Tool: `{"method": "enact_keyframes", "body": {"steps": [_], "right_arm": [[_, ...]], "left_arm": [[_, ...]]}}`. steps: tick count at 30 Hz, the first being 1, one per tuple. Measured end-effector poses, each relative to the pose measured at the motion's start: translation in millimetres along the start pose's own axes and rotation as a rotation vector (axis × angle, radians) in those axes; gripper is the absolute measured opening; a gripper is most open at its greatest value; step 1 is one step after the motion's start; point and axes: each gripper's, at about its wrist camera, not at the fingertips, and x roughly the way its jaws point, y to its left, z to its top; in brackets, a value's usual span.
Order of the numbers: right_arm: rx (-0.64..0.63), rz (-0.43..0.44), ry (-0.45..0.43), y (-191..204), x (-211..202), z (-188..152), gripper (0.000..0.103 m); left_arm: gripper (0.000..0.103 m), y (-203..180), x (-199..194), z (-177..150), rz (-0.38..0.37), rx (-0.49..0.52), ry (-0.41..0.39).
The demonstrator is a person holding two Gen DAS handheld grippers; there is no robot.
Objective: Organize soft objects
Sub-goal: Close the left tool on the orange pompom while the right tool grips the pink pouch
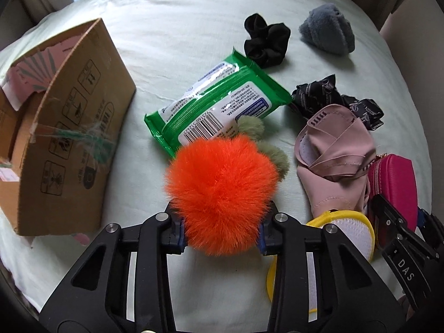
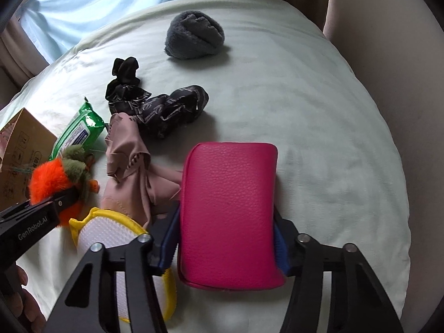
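Observation:
My left gripper (image 1: 220, 233) is shut on a fluffy orange pompom (image 1: 222, 191) with green furry leaves, held just above the bed; it also shows in the right wrist view (image 2: 52, 183). My right gripper (image 2: 226, 238) is shut on a pink leather pouch (image 2: 230, 213), seen at the right edge of the left wrist view (image 1: 394, 183). An open cardboard box (image 1: 69, 127) stands on the bed at the left. A green wipes pack (image 1: 216, 102), black scrunchie (image 1: 266, 41), grey fuzzy bundle (image 1: 327, 29), patterned black cloth (image 1: 333, 100), mauve cloth (image 1: 333, 149) and yellow-rimmed white mesh pad (image 2: 116, 238) lie on the sheet.
The pale green bed sheet (image 2: 305, 111) spreads to the right. A blue curtain (image 2: 97, 5) hangs behind the bed's far edge. A beige wall or headboard (image 2: 402, 69) borders the right side.

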Motion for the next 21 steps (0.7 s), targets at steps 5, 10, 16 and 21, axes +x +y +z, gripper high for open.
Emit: {"method": "enact_keyframes", "body": {"steps": [5,10,16,21], "right_arm": [[0.031,0.009,-0.009,0,-6,-2,0.047],[0.048,0.005,-0.017,1,-21,-6,0.046],[0.053,-0.004,-0.050,4,-60,-2,0.045],[0.057,-0.009,-0.094,10,-108,9,0.044]], "left_arm": [[0.032,2,-9,0,-0.015,0.012,-0.025],[0.032,0,-26,-4,-0.026,0.026,-0.048],[0.032,0,-58,1,-0.049,0.038,-0.077],[0.032,-1,-103,10,-0.077,0.058,-0.123]]}}
